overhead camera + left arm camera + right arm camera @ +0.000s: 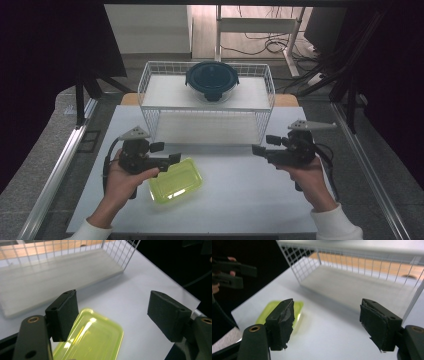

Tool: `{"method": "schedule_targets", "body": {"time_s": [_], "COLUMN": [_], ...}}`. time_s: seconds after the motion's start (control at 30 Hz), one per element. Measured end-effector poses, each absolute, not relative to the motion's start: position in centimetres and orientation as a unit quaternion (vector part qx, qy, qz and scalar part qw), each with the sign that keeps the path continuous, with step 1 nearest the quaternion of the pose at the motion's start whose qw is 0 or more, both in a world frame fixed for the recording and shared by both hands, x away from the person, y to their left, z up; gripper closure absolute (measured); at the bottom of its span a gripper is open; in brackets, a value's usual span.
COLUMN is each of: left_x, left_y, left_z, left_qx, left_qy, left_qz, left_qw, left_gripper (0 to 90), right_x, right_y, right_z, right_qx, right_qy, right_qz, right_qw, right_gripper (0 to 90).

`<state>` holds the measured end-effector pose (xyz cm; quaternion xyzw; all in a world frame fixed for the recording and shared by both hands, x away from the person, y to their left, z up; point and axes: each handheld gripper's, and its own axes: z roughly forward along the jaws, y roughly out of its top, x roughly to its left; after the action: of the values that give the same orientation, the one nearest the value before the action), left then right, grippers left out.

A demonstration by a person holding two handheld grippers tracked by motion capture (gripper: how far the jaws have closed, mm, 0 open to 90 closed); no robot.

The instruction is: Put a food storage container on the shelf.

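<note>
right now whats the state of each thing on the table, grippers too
left gripper: fingers open, nothing between them, over the near table by the yellow-green lid
right gripper: fingers open, holding nothing
yellow-green lid: lying flat on the table, untouched
round container: on top of the wire rack, dark lid on
wire rack: upright on the table, lower level bare
</note>
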<state>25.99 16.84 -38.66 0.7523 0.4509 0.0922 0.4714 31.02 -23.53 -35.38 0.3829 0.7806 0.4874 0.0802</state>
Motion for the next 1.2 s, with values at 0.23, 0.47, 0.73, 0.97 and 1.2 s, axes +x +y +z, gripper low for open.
{"method": "schedule_targets", "body": {"time_s": [0.23,0.47,0.73,0.97,1.2], "left_x": [24.1,22.3,21.5,21.3,21.1], "left_y": [17.9,18.9,19.6,20.4,21.0], "left_z": [-40.7,-42.5,-44.2,-44.3,-44.6], "left_qx": [0.758,0.76,0.77,0.761,0.756], "left_qy": [0.461,0.481,0.491,0.504,0.511], "left_qz": [0.096,0.108,0.121,0.125,0.115], "left_qw": [0.451,0.423,0.389,0.389,0.392], "left_gripper": [24.5,24.6,27.5,27.4,27.2], "right_x": [28.2,26.6,26.7,26.8,26.7], "right_y": [-24.2,-25.2,-25.1,-24.9,-24.8], "right_z": [-38.5,-41.3,-42.8,-43.3,-43.4], "right_qx": [0.387,0.4,0.399,0.397,0.397], "right_qy": [0.792,0.797,0.804,0.811,0.812], "right_qz": [0.463,0.445,0.433,0.421,0.418], "right_qw": [0.092,0.086,0.08,0.088,0.087], "right_gripper": [28.3,28.5,28.5,28.5,28.5]}}
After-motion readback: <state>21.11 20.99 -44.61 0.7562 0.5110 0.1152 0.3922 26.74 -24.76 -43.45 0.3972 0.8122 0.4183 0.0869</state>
